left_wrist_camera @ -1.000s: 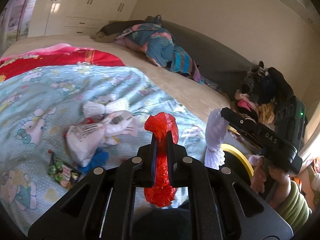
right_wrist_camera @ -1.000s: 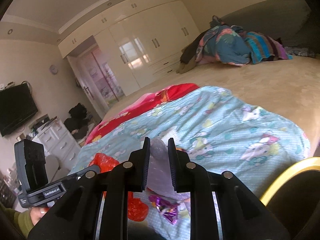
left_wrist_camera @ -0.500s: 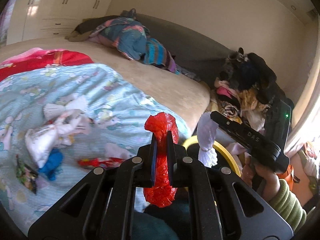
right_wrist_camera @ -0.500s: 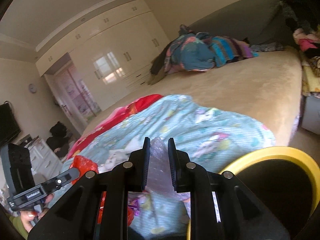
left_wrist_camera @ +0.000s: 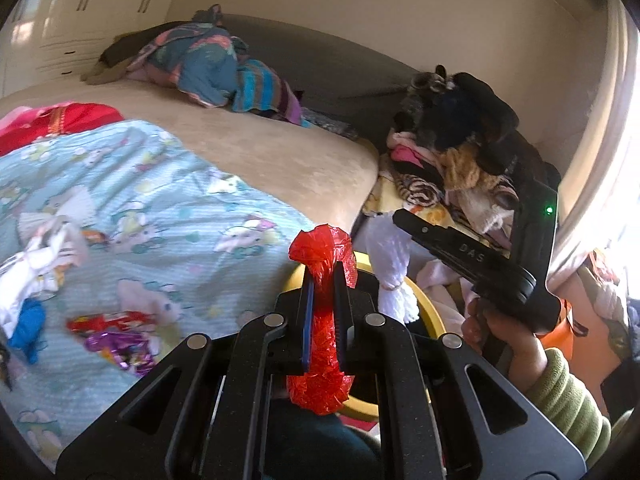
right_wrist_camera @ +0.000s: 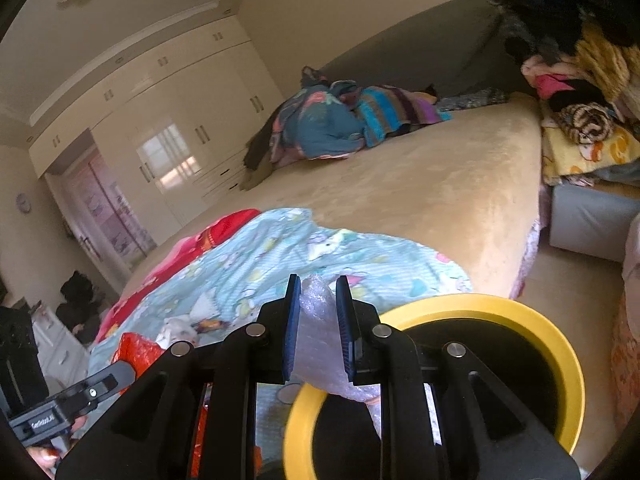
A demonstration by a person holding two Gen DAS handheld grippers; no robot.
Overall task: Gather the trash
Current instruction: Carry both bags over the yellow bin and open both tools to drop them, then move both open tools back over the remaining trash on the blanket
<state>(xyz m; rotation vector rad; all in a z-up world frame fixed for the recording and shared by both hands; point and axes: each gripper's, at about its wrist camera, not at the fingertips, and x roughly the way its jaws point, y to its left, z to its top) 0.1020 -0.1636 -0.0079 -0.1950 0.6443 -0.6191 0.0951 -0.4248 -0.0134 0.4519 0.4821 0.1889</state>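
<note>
My left gripper (left_wrist_camera: 323,276) is shut on a crumpled red plastic bag (left_wrist_camera: 322,336), held beside the bed edge near the yellow-rimmed bin (left_wrist_camera: 432,312). My right gripper (right_wrist_camera: 317,296) is shut on a piece of clear bubble wrap (right_wrist_camera: 326,348) and holds it over the rim of the bin (right_wrist_camera: 532,320), whose inside is black. In the left wrist view the right gripper (left_wrist_camera: 404,220) shows with the white wrap (left_wrist_camera: 390,268) hanging above the bin. Wrappers (left_wrist_camera: 112,332) and white crumpled paper (left_wrist_camera: 36,264) lie on the blue blanket (left_wrist_camera: 180,200).
The beige bed (right_wrist_camera: 400,200) holds a bundle of colourful bedding (right_wrist_camera: 340,120) at the far end. A pile of clothes (left_wrist_camera: 452,148) sits right of the bed on a grey box (right_wrist_camera: 592,220). White wardrobes (right_wrist_camera: 160,120) line the far wall.
Both grippers have swung right, away from the trash on the blanket, toward the yellow bin. The bin now lies under the right gripper. Both keep their hold.
</note>
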